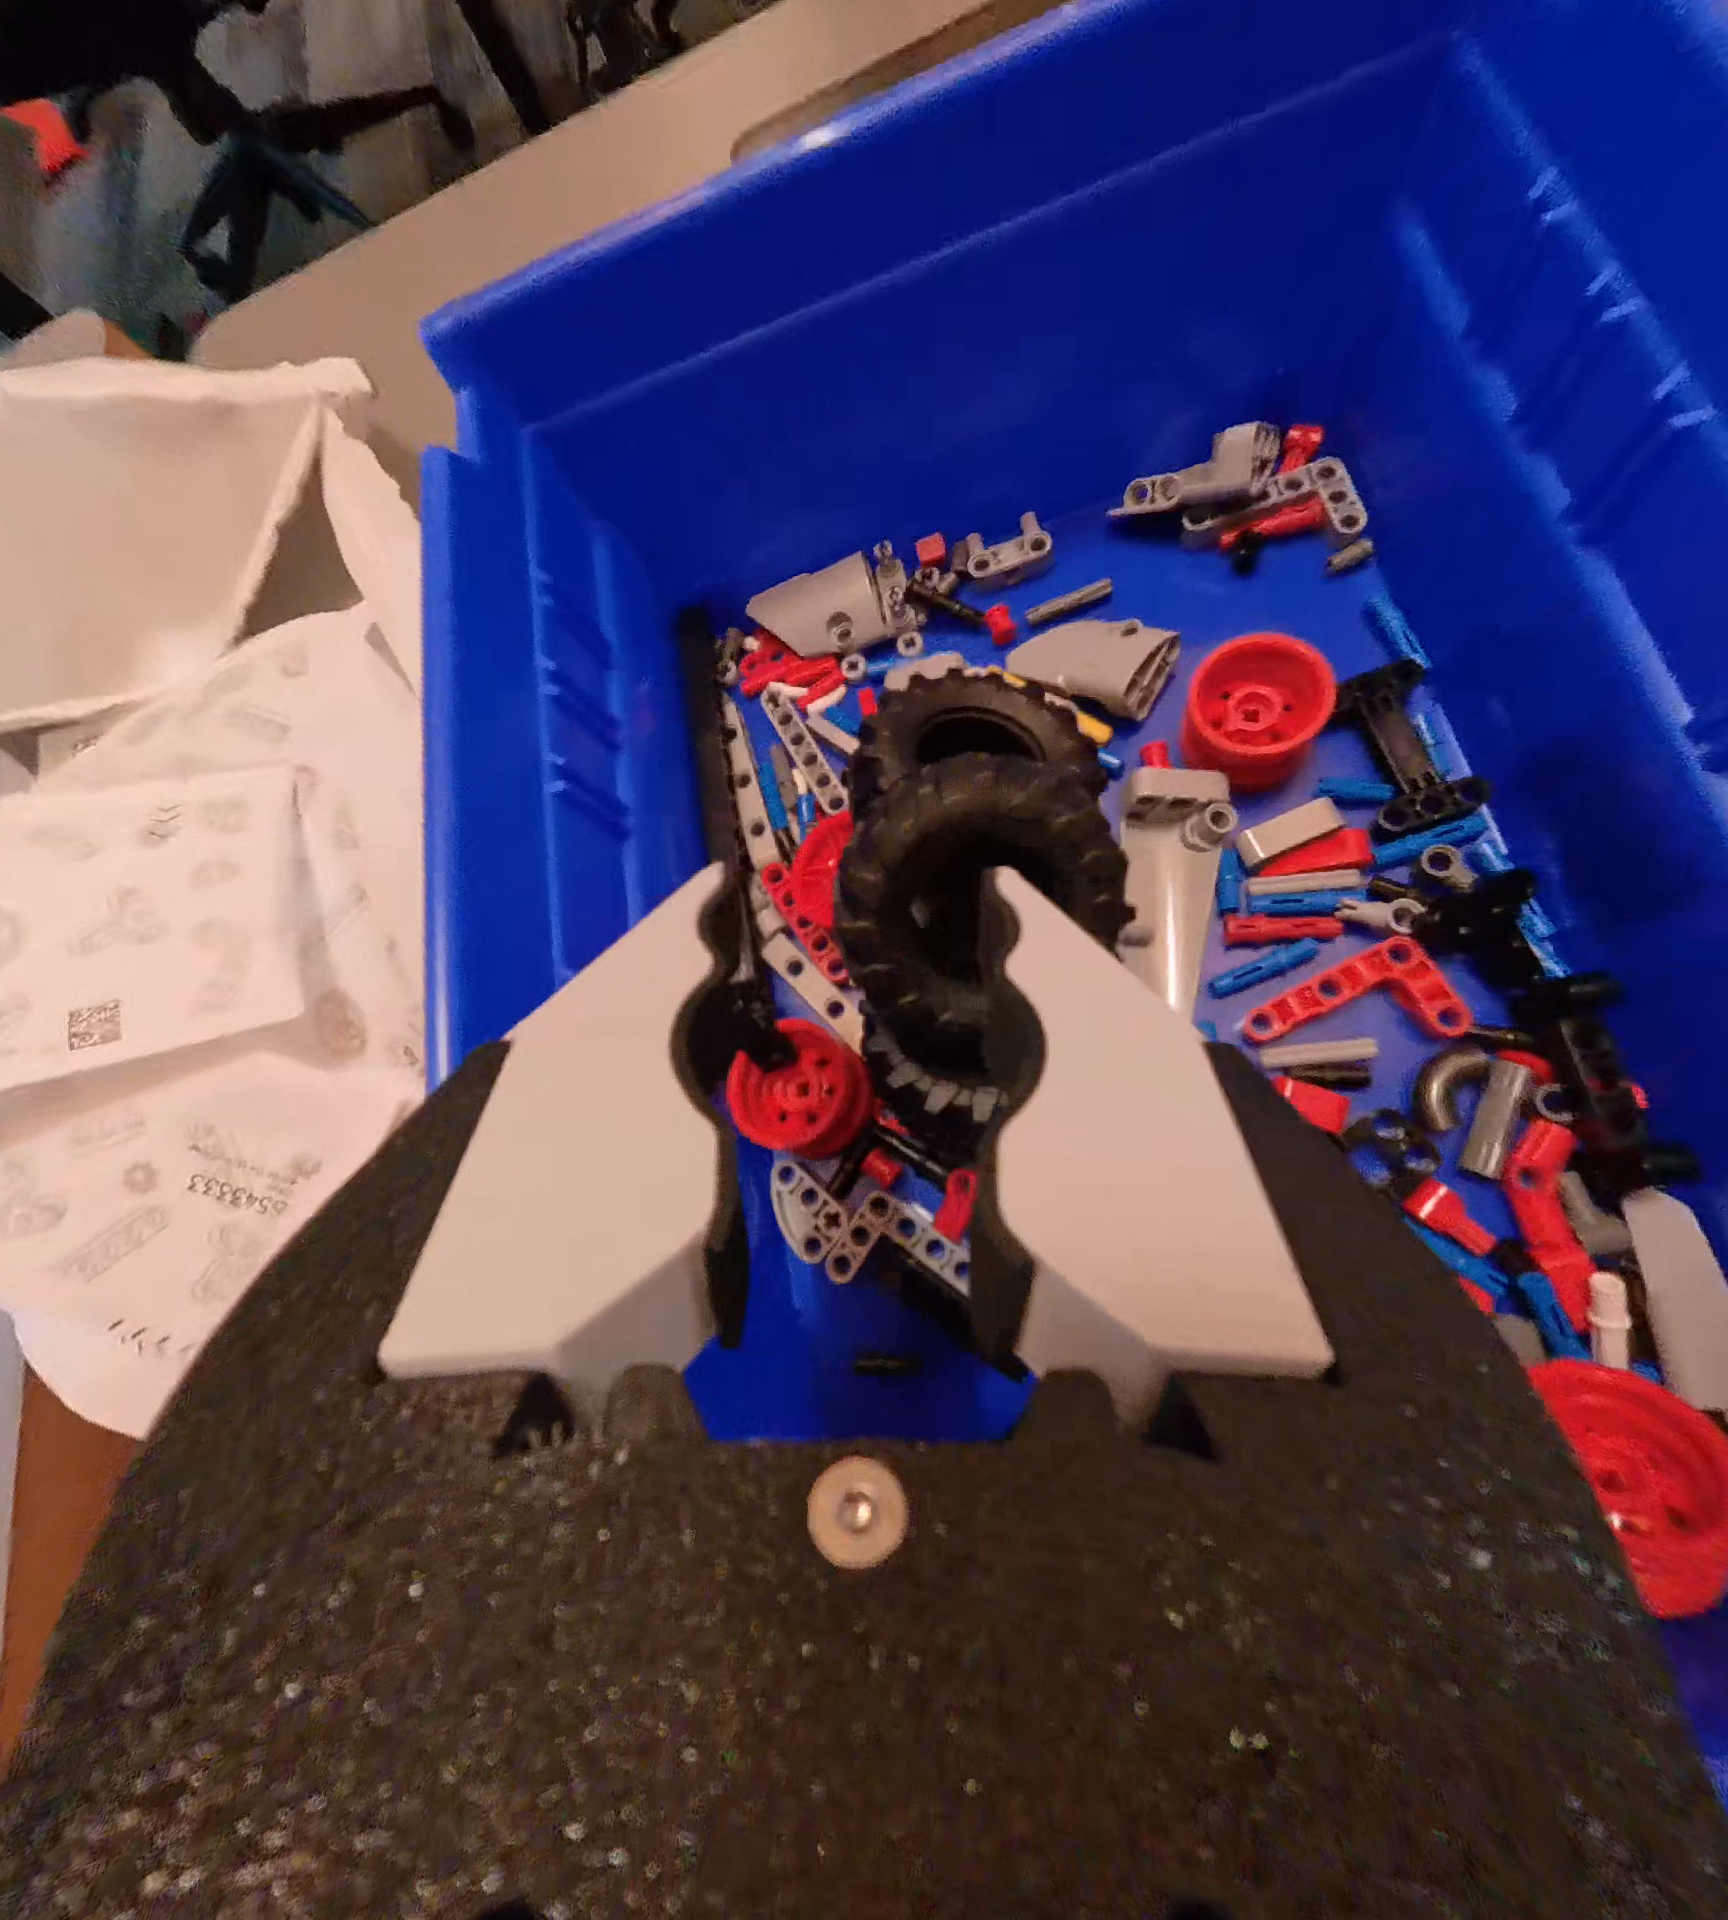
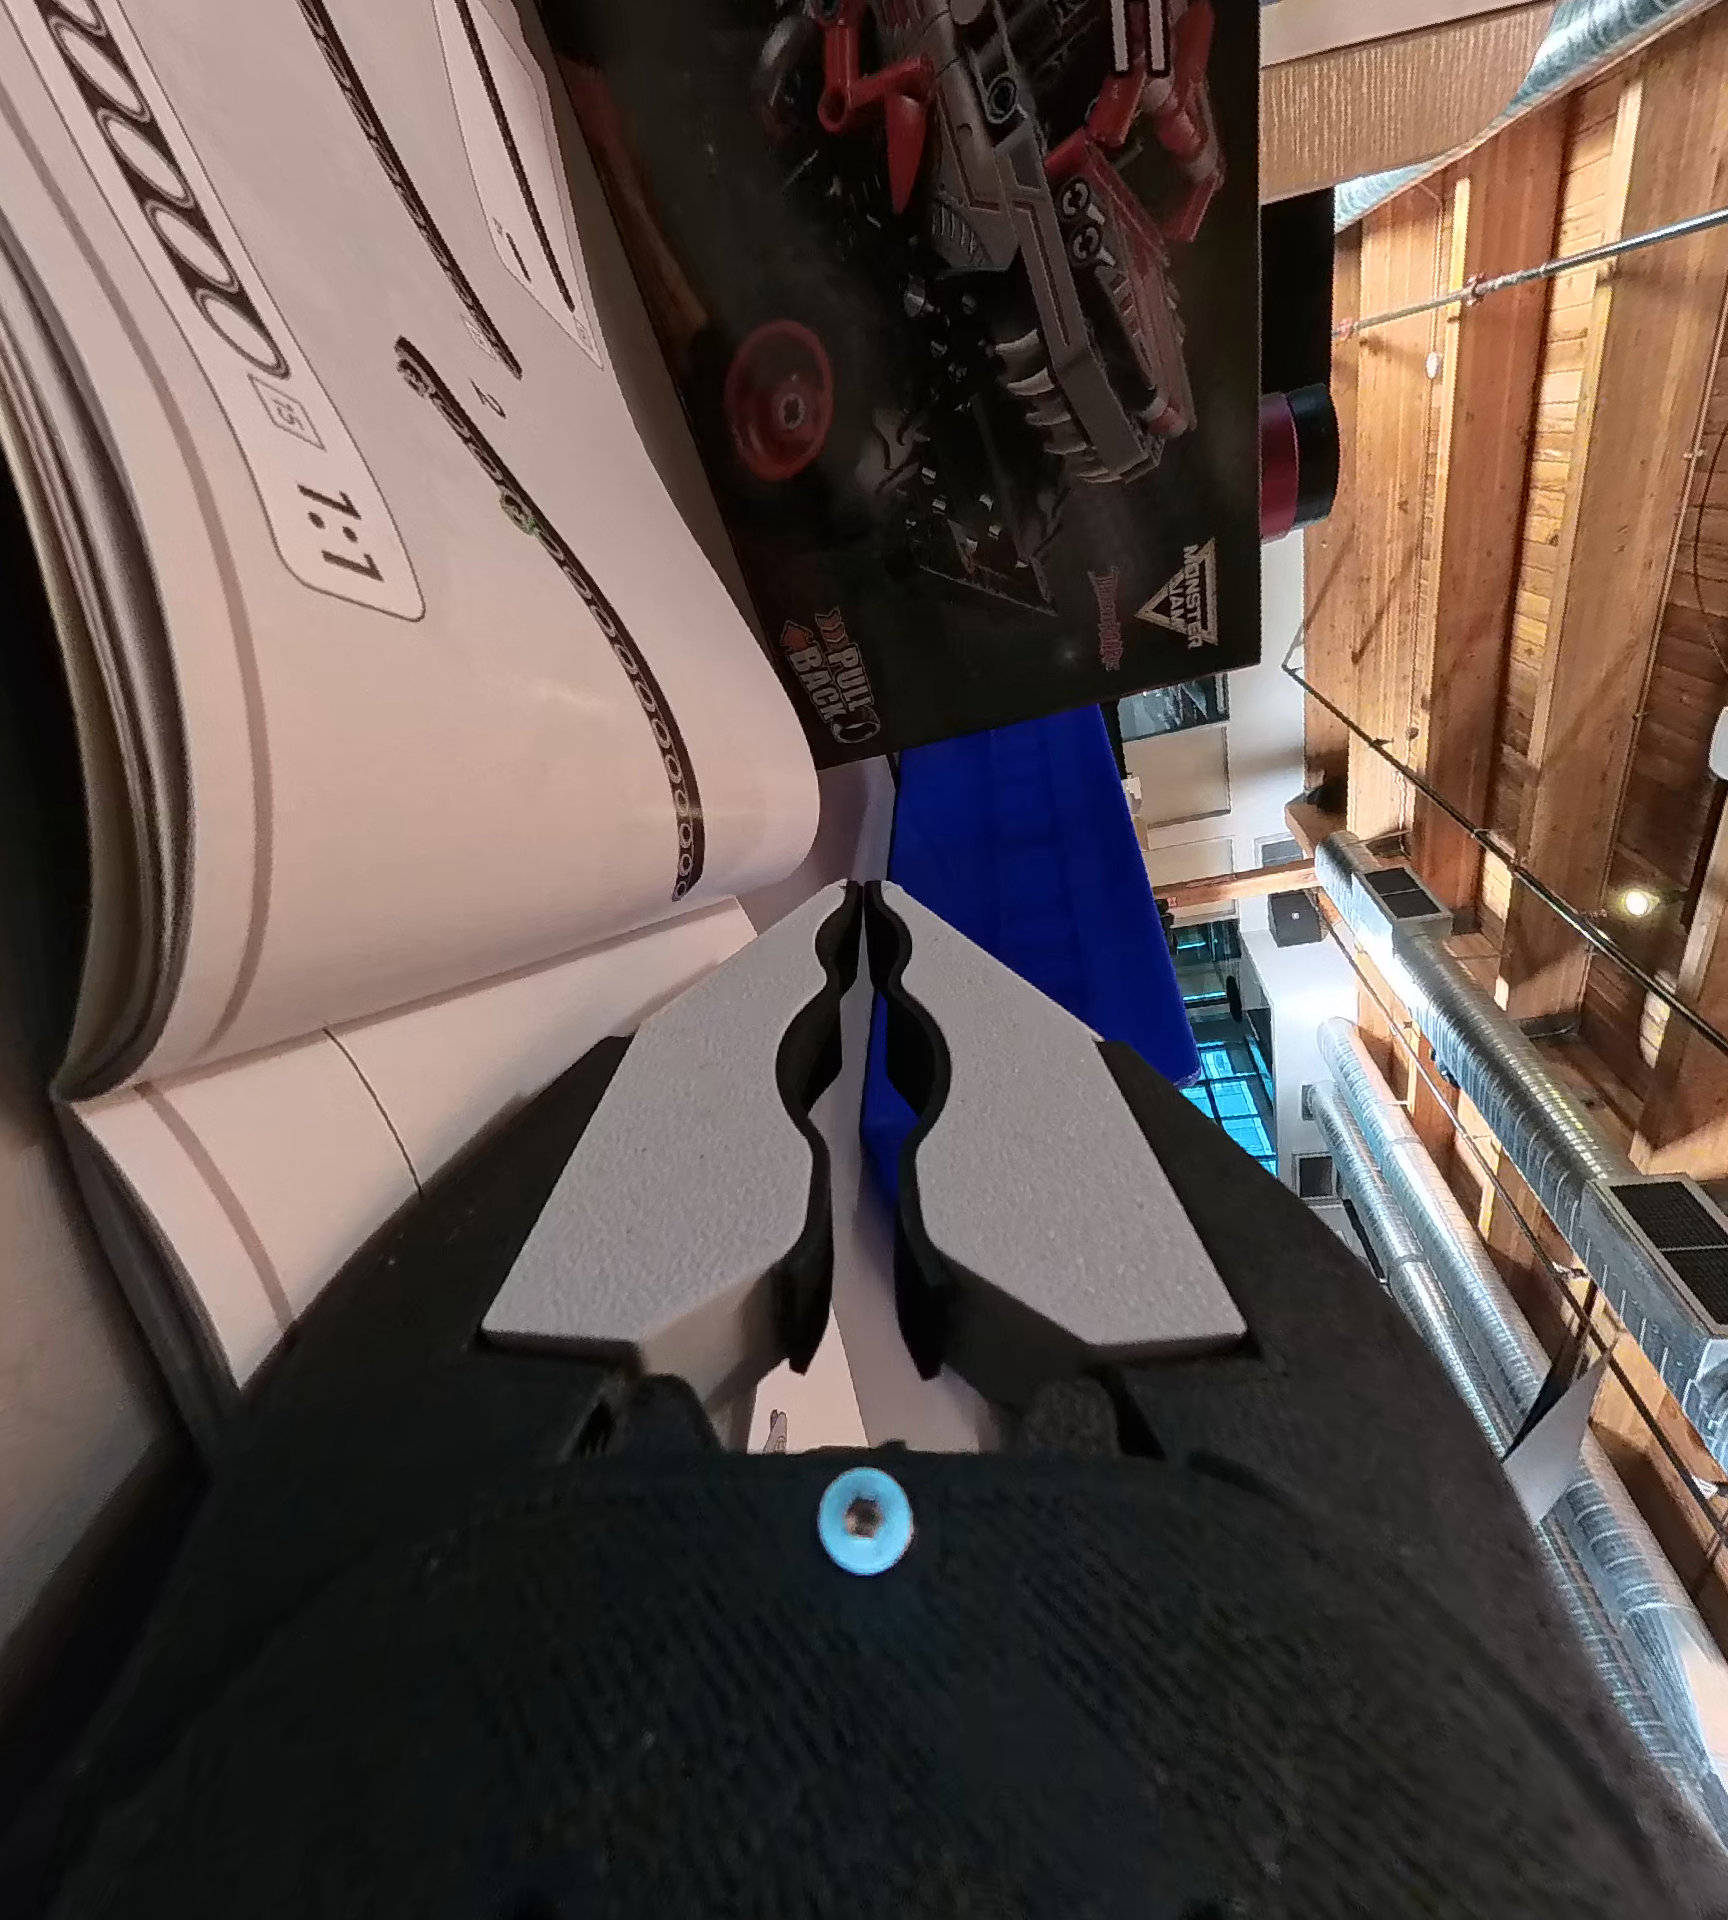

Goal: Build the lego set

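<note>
A blue bin (image 1: pixel 839 260) holds several loose Lego parts: grey, red, blue and black beams and pins, red wheel hubs (image 1: pixel 1255 717) and two black tyres. My left gripper (image 1: pixel 860 878) is open low over the bin. One black tyre (image 1: pixel 943 831) stands on edge between its fingers, and the right fingertip overlaps the tyre's hole; the left finger is clear of it. The second tyre (image 1: pixel 974 727) lies just behind. My right gripper (image 2: pixel 860 894) is shut and empty, turned sideways, beside the open instruction booklet (image 2: pixel 424 727).
Torn white paper bags (image 1: pixel 143 831) lie on the table left of the bin. In the right wrist view the set's dark box (image 2: pixel 995 364) stands past the booklet, with the bin's blue wall (image 2: pixel 1026 935) beyond the fingertips. Ceiling ducts and wood beams fill the right side. Tip to tip, the grippers are about 65 cm apart.
</note>
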The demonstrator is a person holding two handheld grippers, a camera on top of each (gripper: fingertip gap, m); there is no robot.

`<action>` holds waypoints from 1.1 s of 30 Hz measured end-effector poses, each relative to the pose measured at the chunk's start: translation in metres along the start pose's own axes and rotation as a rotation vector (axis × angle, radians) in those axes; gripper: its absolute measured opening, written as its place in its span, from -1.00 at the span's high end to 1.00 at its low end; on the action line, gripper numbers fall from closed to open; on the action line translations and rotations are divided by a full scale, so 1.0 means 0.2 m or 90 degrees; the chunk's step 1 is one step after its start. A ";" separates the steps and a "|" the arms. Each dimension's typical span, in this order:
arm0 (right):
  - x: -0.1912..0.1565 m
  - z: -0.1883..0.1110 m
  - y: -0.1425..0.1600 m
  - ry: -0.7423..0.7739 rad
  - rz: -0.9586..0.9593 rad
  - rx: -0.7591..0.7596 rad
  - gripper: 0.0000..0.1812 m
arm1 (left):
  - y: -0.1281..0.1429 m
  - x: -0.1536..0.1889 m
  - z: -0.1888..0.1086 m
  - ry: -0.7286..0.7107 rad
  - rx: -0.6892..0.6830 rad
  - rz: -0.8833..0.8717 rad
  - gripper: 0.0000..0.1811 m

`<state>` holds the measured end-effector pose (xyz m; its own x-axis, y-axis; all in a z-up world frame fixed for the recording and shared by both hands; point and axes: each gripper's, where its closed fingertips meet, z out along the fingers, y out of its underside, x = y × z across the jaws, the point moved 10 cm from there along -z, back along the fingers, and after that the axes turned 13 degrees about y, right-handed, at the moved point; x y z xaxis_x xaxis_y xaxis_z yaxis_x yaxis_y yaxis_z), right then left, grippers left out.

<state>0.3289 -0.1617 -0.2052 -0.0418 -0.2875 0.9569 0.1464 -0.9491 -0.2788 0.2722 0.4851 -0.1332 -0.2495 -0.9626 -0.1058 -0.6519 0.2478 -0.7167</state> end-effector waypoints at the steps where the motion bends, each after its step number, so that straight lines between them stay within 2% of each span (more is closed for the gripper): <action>1: 0.00 0.00 0.00 -0.001 0.001 0.000 1.00 | -0.01 0.01 -0.01 -0.015 0.012 0.013 0.52; 3: 0.00 0.00 0.00 0.001 0.000 0.000 1.00 | -0.04 0.03 -0.04 -0.029 0.049 0.063 0.57; 6: 0.00 0.00 0.00 0.000 0.000 0.000 1.00 | -0.07 0.09 -0.07 0.046 0.075 0.105 0.56; 11: 0.00 0.00 0.00 0.000 0.001 0.000 1.00 | -0.06 0.19 -0.08 0.269 0.081 0.118 0.63; 13: 0.00 0.00 0.00 0.000 0.000 0.000 1.00 | -0.03 0.26 -0.04 0.408 0.039 0.124 0.55; 15: 0.00 0.00 0.00 -0.002 -0.001 -0.002 1.00 | 0.01 0.32 0.01 0.477 -0.013 0.150 0.50; 17: 0.00 0.00 0.00 -0.002 -0.001 -0.001 1.00 | 0.03 0.34 0.03 0.459 -0.055 0.181 0.53; 20: 0.00 0.00 0.00 -0.003 -0.001 -0.002 1.00 | 0.03 0.37 0.05 0.427 -0.078 0.223 0.70; 22: -0.01 0.00 0.00 -0.004 -0.002 -0.003 1.00 | 0.05 0.39 0.08 0.390 -0.120 0.240 0.71; 25: 0.00 0.00 0.00 -0.003 -0.004 -0.003 1.00 | 0.03 0.38 0.10 0.367 -0.121 0.205 0.69; 27: -0.01 0.00 0.00 -0.002 -0.004 -0.003 1.00 | 0.03 0.34 0.11 0.313 -0.120 0.154 0.74; 28: -0.01 0.00 0.00 -0.002 -0.003 -0.003 1.00 | 0.03 0.31 0.11 0.287 -0.125 0.126 0.70; 31: -0.01 0.00 0.01 -0.004 -0.004 -0.004 1.00 | 0.03 0.27 0.12 0.273 -0.134 0.051 0.68; 33: -0.01 0.00 0.00 -0.003 -0.004 -0.004 1.00 | 0.03 0.23 0.11 0.246 -0.120 0.017 0.78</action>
<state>0.3299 -0.1621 -0.2063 -0.0384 -0.2815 0.9588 0.1405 -0.9515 -0.2737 0.2731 0.4391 -0.1575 -0.4946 -0.8524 0.1695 -0.7518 0.3218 -0.5755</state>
